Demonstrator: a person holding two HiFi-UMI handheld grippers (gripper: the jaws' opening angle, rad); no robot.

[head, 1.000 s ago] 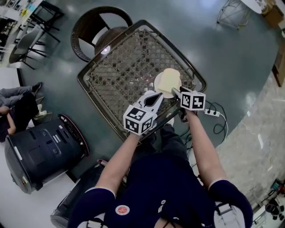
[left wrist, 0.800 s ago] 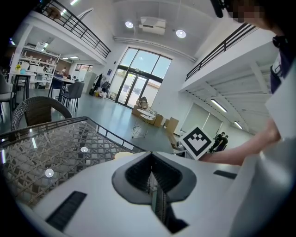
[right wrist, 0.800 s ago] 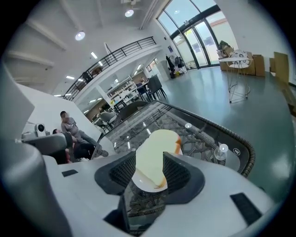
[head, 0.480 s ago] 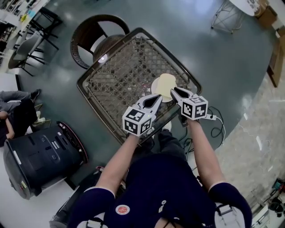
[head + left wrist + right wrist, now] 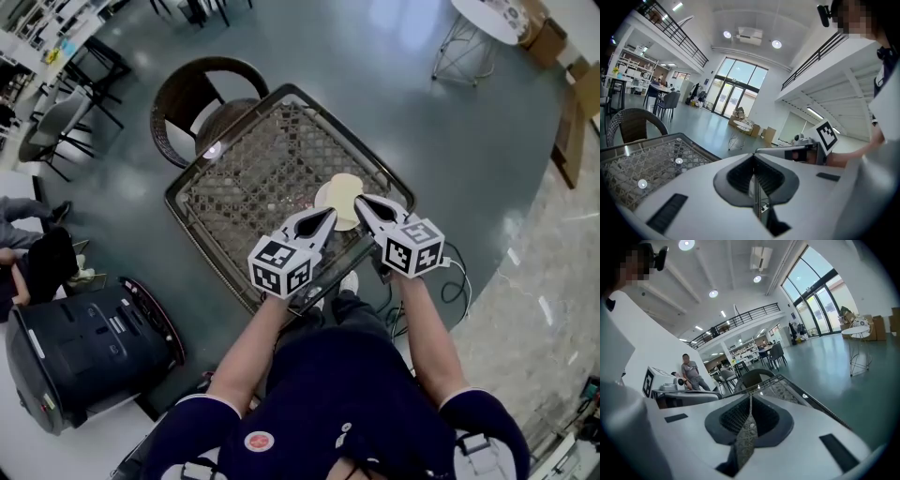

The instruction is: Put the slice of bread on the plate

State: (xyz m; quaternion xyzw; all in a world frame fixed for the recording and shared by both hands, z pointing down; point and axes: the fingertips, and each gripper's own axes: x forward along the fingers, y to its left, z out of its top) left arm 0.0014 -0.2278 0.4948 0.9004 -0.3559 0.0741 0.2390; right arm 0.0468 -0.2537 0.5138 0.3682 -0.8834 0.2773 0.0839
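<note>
Bread (image 5: 347, 187) sits on the plate (image 5: 321, 202), just beyond both tools, nearer your right tool (image 5: 359, 202), which is closing empty; your left tool (image 5: 330, 215) is clenched.

Plate (image 5: 322, 200) near rim hidden, chair (image 5: 202, 103) partly covered

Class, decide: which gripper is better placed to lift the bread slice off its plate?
Right, marginally. The right gripper overlaps the bread slice in the head view, jaws closing on nothing; the left gripper, shut, ends at the plate rim.
</note>
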